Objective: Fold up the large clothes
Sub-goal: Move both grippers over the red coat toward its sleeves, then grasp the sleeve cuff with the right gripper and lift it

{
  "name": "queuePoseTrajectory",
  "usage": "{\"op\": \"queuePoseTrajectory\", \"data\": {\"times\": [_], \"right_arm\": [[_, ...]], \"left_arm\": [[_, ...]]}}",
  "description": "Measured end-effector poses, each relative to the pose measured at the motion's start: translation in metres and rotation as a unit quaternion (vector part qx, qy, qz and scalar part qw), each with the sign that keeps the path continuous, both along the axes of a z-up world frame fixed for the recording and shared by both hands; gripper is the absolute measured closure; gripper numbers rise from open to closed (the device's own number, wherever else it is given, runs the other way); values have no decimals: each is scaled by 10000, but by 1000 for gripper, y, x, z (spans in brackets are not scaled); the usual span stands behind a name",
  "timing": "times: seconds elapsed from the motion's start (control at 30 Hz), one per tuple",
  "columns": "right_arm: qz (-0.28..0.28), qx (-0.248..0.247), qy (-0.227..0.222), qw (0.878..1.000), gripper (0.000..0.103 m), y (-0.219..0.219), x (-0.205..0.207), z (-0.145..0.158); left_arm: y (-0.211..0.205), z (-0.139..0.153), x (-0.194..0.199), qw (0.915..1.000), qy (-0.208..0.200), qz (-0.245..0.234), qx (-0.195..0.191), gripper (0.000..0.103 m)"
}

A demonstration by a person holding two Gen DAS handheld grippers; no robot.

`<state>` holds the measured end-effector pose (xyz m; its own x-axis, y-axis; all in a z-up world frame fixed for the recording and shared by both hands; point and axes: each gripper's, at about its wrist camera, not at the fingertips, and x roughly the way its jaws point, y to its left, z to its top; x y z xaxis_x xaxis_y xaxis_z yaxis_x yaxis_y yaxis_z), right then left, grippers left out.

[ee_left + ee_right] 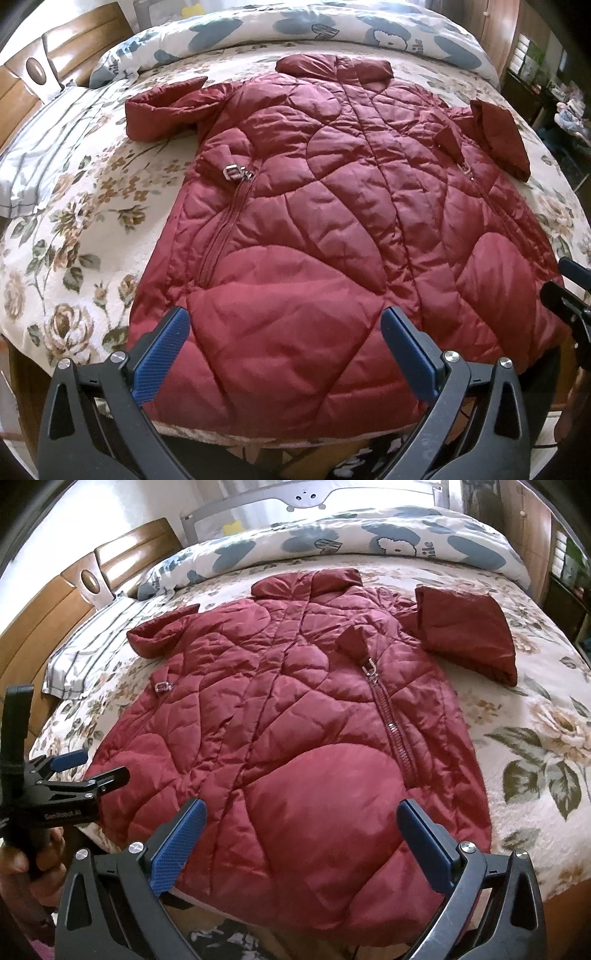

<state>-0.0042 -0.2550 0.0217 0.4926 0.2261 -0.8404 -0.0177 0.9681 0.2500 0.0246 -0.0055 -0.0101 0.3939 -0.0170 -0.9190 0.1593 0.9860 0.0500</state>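
A dark red quilted coat (325,206) (288,716) lies spread flat on the bed, collar at the far end, hem at the near edge. Its two sleeves are folded short at the shoulders, one at the left (159,110) and one at the right (465,631). My left gripper (284,347) hovers open above the hem near its left half, nothing between its blue pads. My right gripper (301,830) is open too, over the hem's right half. In the right wrist view the left gripper (70,771) shows at the left edge, held by a hand (14,864).
The bed carries a floral cover (74,236) (535,746). A rolled duvet with blue prints (314,26) lies across the far end, a striped pillow (40,147) at the left by the wooden headboard (22,77). Shelves (565,96) stand at the right.
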Motion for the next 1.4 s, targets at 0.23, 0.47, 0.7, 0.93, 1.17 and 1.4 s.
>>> {"op": "queuePoseTrajectory", "data": {"times": [0.23,0.47,0.7,0.93,1.17,1.4], "right_arm": [[-140,42,123,9998,0,-15,15,0],[-325,-43,112,9994,0,-36,39,-3],[-666,-228,-26,9975,0,-77,81,-2],[-949,-371,-52,9948,1,-114,139,-9],[-1062,-758,88,9914,2,-131,201,-38],[-1219,-1195,304,9849,16,-149,239,-75]], "left_arm": [[-2,-2,15,9999,125,20,-26,0],[-3,-8,32,9997,212,71,59,0],[-2,-10,48,9995,265,120,-103,0],[-6,-10,65,9988,322,142,-343,0],[-7,-14,82,9988,393,208,-196,0],[-10,-16,99,9988,423,217,-125,0]]}}
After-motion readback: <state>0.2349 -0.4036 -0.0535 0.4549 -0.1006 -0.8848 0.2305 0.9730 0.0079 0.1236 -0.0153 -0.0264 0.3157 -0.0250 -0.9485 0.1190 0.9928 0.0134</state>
